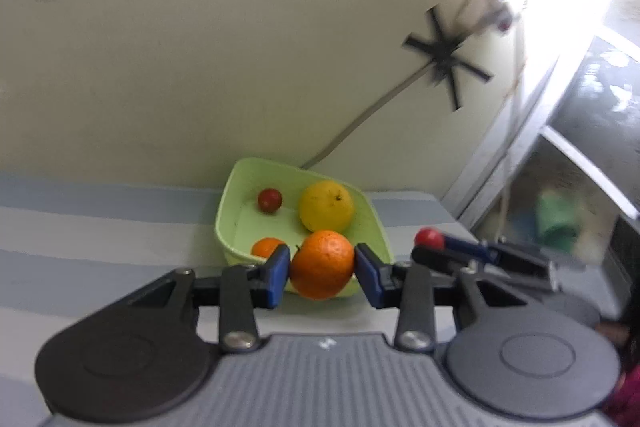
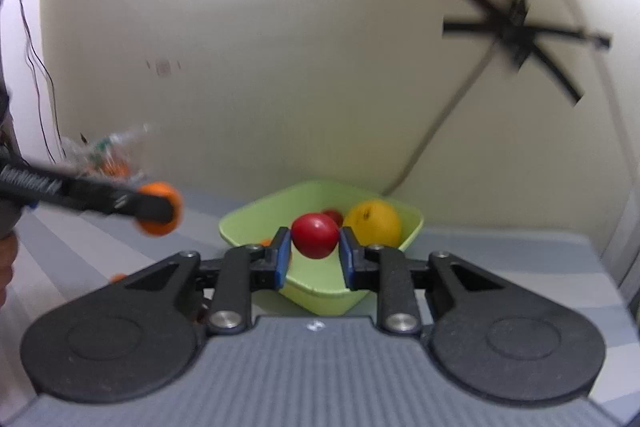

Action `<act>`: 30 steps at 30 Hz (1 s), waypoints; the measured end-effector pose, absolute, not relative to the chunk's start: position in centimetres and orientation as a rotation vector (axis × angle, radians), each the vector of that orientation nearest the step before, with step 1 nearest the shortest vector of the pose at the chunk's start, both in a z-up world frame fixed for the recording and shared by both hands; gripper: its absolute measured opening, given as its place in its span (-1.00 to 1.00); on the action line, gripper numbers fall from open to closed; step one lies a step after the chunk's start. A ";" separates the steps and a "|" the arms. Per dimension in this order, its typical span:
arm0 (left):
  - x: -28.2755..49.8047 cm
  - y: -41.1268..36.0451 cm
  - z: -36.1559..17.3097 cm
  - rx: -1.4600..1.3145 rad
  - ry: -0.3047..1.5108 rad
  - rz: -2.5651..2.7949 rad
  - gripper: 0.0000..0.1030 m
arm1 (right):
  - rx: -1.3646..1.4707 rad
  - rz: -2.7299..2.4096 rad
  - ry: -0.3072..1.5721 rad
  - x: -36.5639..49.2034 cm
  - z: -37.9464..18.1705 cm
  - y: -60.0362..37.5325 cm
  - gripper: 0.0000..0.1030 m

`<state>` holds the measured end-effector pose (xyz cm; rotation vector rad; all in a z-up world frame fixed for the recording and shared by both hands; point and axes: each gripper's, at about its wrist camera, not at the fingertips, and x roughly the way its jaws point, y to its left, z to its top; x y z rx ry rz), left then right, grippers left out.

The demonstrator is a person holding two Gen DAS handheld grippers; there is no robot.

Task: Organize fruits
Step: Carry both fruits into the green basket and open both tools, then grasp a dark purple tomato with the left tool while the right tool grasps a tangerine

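Mandarin [image 1: 322,264], light, firm and round, sits pinched across its middle in the left tool [image 1: 322,273], red tomato [image 2: 315,235], softer, likewise in the right tool [image 2: 313,259], green bowl [image 1: 230,195] just ahead.

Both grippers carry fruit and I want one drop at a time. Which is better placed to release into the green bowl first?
Probably the left: left gripper holds its orange at the green bowl's near rim. Right gripper, with the red fruit, looks comparably close.
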<state>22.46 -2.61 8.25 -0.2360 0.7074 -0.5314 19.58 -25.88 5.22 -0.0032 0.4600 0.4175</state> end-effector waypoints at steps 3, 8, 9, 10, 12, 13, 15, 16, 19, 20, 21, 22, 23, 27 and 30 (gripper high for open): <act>26.2 -4.2 6.1 -0.228 0.773 -0.506 -0.32 | 0.005 0.414 0.497 21.6 3.6 -25.7 -0.45; 29.7 -5.9 4.0 -0.221 0.817 -0.504 -0.28 | -0.025 0.422 0.532 23.5 2.1 -25.1 -0.44; 30.0 -6.3 3.9 -0.215 0.815 -0.510 -0.22 | -0.039 0.425 0.537 23.6 1.8 -24.9 -0.44; 30.4 -6.7 3.8 -0.209 0.812 -0.516 -0.20 | -0.048 0.424 0.540 23.7 1.7 -24.8 -0.41; 30.8 -7.5 3.5 -0.190 0.811 -0.509 -0.02 | -0.058 0.417 0.525 23.7 1.5 -24.8 -0.27; 30.9 -7.7 3.4 -0.183 0.811 -0.506 0.01 | -0.058 0.414 0.516 23.6 1.6 -24.9 -0.16; 30.6 -7.7 3.5 -0.181 0.809 -0.509 0.03 | -0.042 0.407 0.507 23.1 1.9 -25.1 -0.14; 30.4 -7.5 3.8 -0.184 0.805 -0.515 0.03 | -0.031 0.407 0.503 22.8 2.1 -25.2 -0.14; 28.4 -5.9 5.0 -0.204 0.769 -0.531 0.03 | 0.004 0.413 0.484 21.1 2.9 -25.9 -0.14; 27.5 -5.2 5.5 -0.216 0.755 -0.541 0.03 | 0.015 0.418 0.476 20.2 3.2 -26.2 -0.14; 26.5 -4.3 5.9 -0.229 0.740 -0.549 0.03 | 0.032 0.428 0.468 19.0 3.4 -26.5 -0.15; 25.3 -3.3 6.4 -0.242 0.725 -0.552 0.03 | 0.046 0.441 0.465 18.0 3.6 -26.8 -0.15; 24.1 -2.3 6.7 -0.251 0.711 -0.551 0.03 | 0.058 0.457 0.466 17.1 3.7 -26.8 -0.15; 18.8 1.3 6.5 -0.255 0.682 -0.523 0.03 | 0.067 0.534 0.483 13.0 3.1 -26.2 -0.15; 16.2 3.3 5.0 -0.294 0.713 -0.486 0.03 | 0.051 0.594 0.503 10.8 2.1 -24.5 -0.15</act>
